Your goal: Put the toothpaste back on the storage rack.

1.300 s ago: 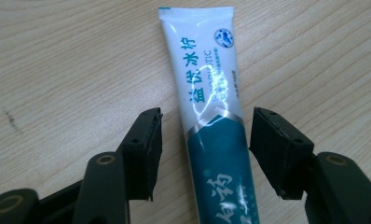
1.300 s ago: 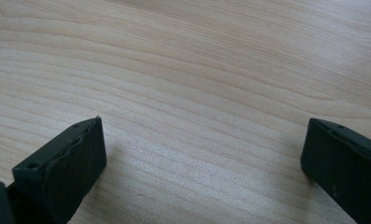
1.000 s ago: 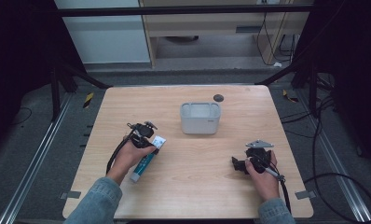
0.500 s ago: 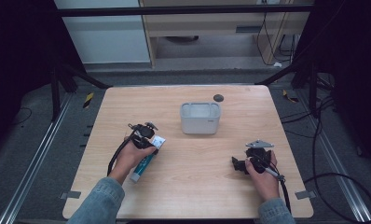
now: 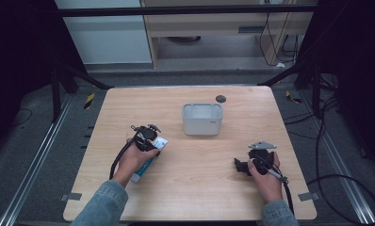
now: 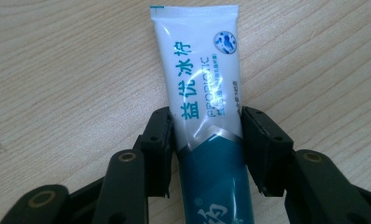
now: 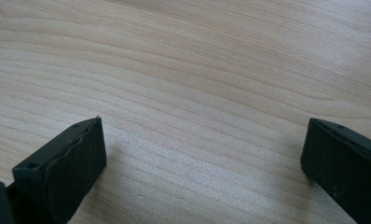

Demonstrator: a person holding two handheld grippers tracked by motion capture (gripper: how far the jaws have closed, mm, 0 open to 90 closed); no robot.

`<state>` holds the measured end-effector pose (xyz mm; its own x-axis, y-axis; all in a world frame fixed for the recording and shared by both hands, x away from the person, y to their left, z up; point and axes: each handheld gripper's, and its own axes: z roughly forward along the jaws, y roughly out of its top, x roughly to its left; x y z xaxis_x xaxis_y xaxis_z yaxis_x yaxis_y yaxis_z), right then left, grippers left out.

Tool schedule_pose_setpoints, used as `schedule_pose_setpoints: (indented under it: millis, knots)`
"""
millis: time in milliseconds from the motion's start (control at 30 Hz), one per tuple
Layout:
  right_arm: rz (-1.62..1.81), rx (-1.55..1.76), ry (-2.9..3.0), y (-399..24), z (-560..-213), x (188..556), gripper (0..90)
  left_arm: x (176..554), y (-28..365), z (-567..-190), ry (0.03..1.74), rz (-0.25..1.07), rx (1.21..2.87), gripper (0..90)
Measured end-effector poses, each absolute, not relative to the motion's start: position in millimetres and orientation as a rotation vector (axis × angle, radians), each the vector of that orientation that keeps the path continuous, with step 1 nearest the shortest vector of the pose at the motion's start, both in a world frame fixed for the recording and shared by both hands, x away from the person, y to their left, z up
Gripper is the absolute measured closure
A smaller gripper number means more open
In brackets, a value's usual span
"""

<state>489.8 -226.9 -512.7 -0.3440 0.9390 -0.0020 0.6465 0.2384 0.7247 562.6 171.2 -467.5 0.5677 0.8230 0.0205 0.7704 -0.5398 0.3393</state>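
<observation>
Toothpaste tube (image 6: 204, 93): soft glossy plastic, flat crimped end, white upper half, teal lower w/ silver chevron; lies flat on pale woodgrain table (image 5: 199, 188), front-left area. Print: "PROBIOTIC" + teal Chinese chars, blue round logo. Left hand-held gripper (image 6: 207, 140): black jaws either side of tube, have just been closing, pads at tube edges, contact looks made. Right hand-held gripper (image 7: 202, 154): wide, over bare wood. Grey rounded plastic bin (image 5: 202, 119) mid-table, apart from tube. Vs earlier frame: tube, bin, both hands same spots.

A light wooden desk (image 5: 190, 193) carries a grey open tub (image 5: 202, 119) toward its far middle. A small dark disc (image 5: 220, 99) lies just behind the tub to its right, and a white-and-teal toothpaste tube (image 5: 148, 159) lies flat in front of the tub to its left.
</observation>
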Motion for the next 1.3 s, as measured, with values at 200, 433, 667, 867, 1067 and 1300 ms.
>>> schedule_pose_setpoints:
  millis: [200, 433, 667, 867, 1067, 1300]
  knots:
    - [0.889, 1.45, 2.077, -226.9, -512.7, 489.8, 0.4, 557.8, 164.7, -467.0, 1.282, 0.314, 2.535, 60.3]
    - [0.89, 1.451, 2.076, -226.8, -512.8, 489.8, 0.4, 552.6, 156.2, -465.7, 1.214, 0.366, 2.608, 66.7]
    - [0.889, 1.452, 2.076, -226.7, -512.7, 489.7, 0.4, 552.3, 152.0, -464.3, 1.181, 0.366, 2.652, 70.2]
    - [0.889, 1.451, 2.076, -226.7, -512.7, 489.8, 0.4, 553.1, 154.8, -460.9, 1.16, 0.337, 2.644, 76.1]
    - [0.889, 1.45, 2.076, -226.8, -512.7, 489.8, 0.4, 549.7, 164.1, -458.3, 1.159, 0.32, 2.574, 78.8]
    - [0.889, 1.45, 2.076, -226.8, -512.7, 489.9, 0.4, 545.9, 170.0, -438.6, 1.143, 0.333, 2.494, 79.0]
